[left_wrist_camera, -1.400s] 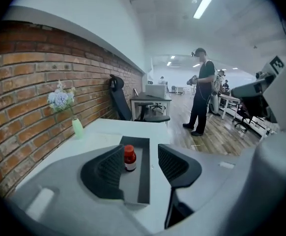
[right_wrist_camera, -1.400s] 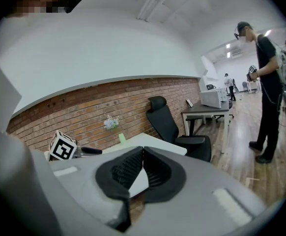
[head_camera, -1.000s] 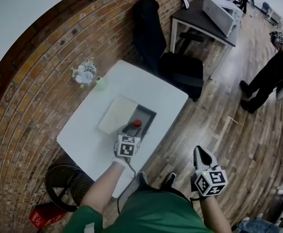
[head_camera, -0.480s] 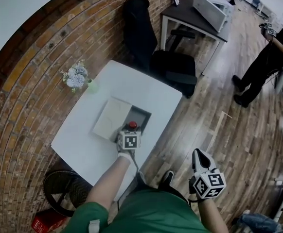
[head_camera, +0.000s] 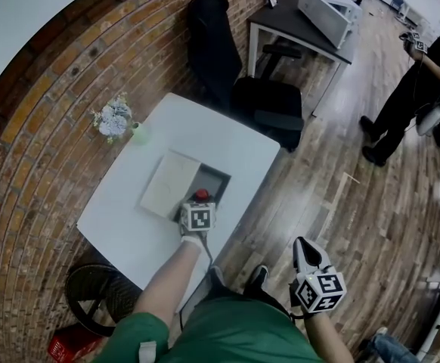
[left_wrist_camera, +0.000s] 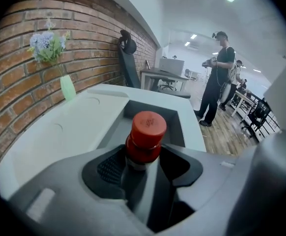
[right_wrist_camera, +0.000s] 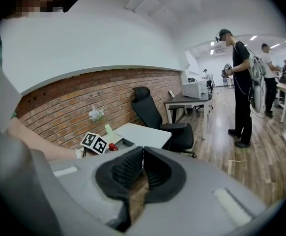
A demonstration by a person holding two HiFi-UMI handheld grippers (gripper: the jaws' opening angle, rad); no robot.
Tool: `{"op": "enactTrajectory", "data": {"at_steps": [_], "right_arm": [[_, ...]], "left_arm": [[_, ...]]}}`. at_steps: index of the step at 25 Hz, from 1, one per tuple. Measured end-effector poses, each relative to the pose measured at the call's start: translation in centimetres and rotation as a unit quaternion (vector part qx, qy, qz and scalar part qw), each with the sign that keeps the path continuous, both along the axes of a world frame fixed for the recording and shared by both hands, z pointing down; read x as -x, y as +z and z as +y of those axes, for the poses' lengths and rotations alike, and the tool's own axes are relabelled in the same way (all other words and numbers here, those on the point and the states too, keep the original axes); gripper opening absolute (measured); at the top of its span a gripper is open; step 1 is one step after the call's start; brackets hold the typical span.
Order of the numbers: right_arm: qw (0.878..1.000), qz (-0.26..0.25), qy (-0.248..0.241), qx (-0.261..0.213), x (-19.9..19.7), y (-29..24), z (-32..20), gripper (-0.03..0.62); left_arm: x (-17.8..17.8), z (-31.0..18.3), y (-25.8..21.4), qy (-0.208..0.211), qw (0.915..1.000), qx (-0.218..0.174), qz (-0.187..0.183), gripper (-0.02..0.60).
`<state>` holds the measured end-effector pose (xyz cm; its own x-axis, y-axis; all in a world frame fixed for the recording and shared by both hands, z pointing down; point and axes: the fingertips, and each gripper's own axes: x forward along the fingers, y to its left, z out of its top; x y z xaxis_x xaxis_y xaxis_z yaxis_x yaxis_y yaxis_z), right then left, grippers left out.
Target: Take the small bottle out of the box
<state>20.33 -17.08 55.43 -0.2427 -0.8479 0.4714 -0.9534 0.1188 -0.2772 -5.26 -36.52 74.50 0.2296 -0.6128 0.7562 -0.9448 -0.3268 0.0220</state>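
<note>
A small bottle with a red cap (left_wrist_camera: 145,136) stands upright in the open dark grey box (head_camera: 220,178) on the white table (head_camera: 227,138). My left gripper (left_wrist_camera: 143,163) reaches down into the box. Its jaws have just been closing, and they stand on either side of the bottle's body below the cap, pads against it. The head view has the red cap (head_camera: 202,195) just beyond that gripper (head_camera: 199,204). My right gripper (right_wrist_camera: 143,168) hangs off the table over the wooden floor, shut with nothing in it, to the right of my legs (head_camera: 305,244).
The box's pale lid (head_camera: 168,184) lies open to the left of the box. A green vase of flowers (head_camera: 113,119) stands by the brick wall. A black office chair (head_camera: 258,104) sits past the table. A person (head_camera: 416,74) stands at the far right.
My left gripper has come down and forward onto the bottle, so its marker cube now sits right behind the red cap. The right gripper has barely shifted.
</note>
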Motion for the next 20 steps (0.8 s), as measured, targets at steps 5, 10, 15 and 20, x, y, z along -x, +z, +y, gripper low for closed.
{"op": "enactTrajectory", "data": {"at_steps": [5,10,15,20], "right_arm": [[1.000,-0.003,-0.025,0.003,0.2,0.1,0.2,0.005],[0.998,-0.009,-0.056,0.002,0.9,0.3,-0.2,0.005],[0.996,-0.019,-0.089,0.001,1.5,0.7,-0.4,0.004],[0.992,-0.036,-0.124,0.004,2.5,1.6,-0.4,0.005]], "left_arm": [[-0.6,0.9,-0.9,-0.001,0.9997,-0.013,0.021,0.227],[-0.1,1.7,-2.5,-0.011,0.9989,-0.031,0.033,0.227],[0.5,3.1,-4.3,-0.016,0.9978,-0.049,0.042,0.227],[0.8,5.4,-7.3,-0.028,0.9935,-0.076,0.079,0.227]]}}
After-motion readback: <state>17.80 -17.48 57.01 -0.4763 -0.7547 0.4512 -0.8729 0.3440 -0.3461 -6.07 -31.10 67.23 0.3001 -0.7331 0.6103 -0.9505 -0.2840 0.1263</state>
